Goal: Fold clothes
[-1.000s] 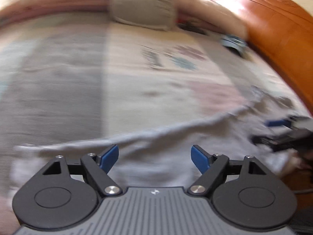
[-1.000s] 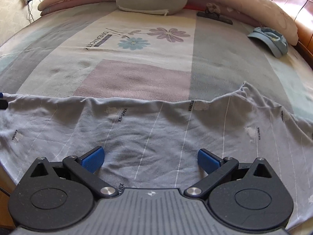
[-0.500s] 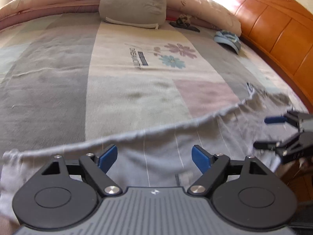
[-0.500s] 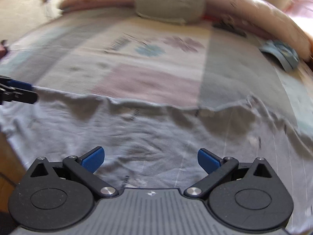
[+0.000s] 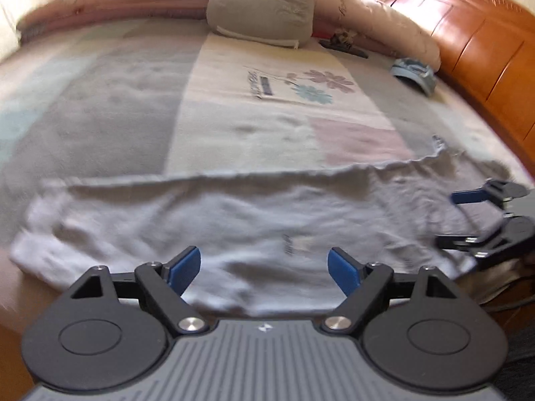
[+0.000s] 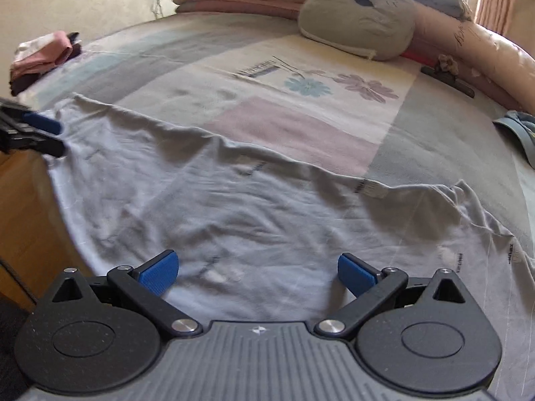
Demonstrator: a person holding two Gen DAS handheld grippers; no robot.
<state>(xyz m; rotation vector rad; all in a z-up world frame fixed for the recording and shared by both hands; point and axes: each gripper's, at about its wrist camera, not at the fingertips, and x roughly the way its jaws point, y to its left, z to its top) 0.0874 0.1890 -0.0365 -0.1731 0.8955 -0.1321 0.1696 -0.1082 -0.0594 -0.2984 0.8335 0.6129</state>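
Hand-held grippers, left (image 5: 264,267) and right (image 6: 258,272), hovered with blue fingers spread apart over a pale grey garment (image 6: 234,214).
It lay spread flat just ahead of both, along the bed's (image 5: 110,107) near edge; a grey pillow (image 5: 260,6) sat far beyond.

Bright daylight, motion blur, fisheye-bent edges.

Soft matt cloth garment (image 6: 254,220) — creased
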